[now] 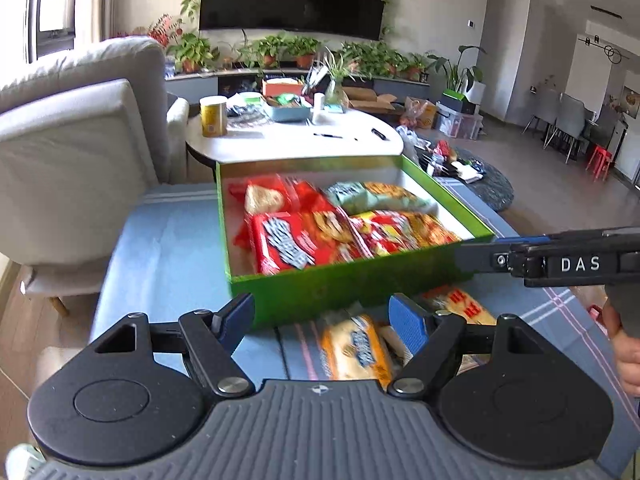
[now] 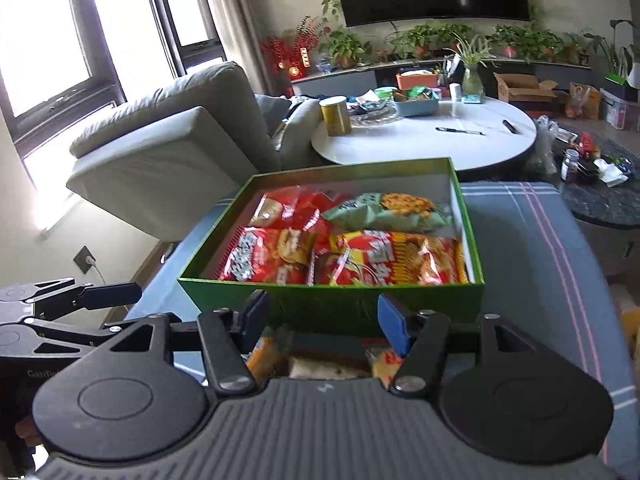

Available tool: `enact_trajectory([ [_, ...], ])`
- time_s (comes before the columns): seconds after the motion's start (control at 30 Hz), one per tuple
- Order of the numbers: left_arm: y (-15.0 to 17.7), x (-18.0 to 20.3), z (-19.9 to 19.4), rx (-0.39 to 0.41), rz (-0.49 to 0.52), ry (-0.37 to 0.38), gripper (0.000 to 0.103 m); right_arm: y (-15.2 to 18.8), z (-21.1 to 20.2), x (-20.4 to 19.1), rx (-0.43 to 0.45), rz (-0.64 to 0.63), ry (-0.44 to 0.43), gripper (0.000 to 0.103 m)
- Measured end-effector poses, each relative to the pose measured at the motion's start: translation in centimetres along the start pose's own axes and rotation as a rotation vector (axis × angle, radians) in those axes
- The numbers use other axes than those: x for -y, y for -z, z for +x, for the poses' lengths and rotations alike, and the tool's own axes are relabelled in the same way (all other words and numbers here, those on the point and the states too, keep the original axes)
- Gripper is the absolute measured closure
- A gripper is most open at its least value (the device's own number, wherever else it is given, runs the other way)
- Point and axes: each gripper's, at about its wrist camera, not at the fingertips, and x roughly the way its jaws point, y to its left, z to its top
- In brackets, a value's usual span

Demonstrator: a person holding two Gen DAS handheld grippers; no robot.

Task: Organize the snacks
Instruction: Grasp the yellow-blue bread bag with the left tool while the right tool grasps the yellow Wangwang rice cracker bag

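Note:
A green open box (image 1: 320, 292) stands on a blue striped cloth and holds several snack packs: red ones (image 1: 288, 244) in front and a pale green one (image 1: 360, 196) behind. My left gripper (image 1: 322, 322) hovers open just in front of the box's near wall. An orange snack pack (image 1: 356, 348) lies on the cloth below it, not gripped. My right gripper (image 2: 324, 320) is also open before the same box (image 2: 320, 304), above loose orange and yellow packs (image 2: 264, 356). Each gripper shows from the side in the other's view, the right gripper (image 1: 480, 258) and the left gripper (image 2: 124, 308).
A grey armchair (image 1: 72, 140) stands to the left of the cloth-covered table. Behind the box is a round white table (image 2: 460, 148) with a yellow can (image 2: 336, 116), a blue tray and pens. A hand (image 1: 628, 356) holds the right gripper's handle.

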Motion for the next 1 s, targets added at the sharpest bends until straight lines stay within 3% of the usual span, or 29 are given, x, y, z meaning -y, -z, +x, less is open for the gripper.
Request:
enact_trajectory([
  [0.1, 0.8, 1.3, 1.2, -0.035, -0.013, 0.011, 0.031, 0.9, 0.0, 0.5, -0.031, 0.025, 0.028, 0.031],
  [0.37, 2.0, 3.5, 4.0, -0.118, 0.048, -0.052, 0.031, 3.0, 1.0, 0.8, -0.072, -0.038, 0.137, 0.026],
  [1.0, 2.6, 3.8, 6.7, -0.183, 0.037, -0.110, 0.032, 5.1, 3.5, 3.0, -0.159, -0.040, 0.201, 0.025],
])
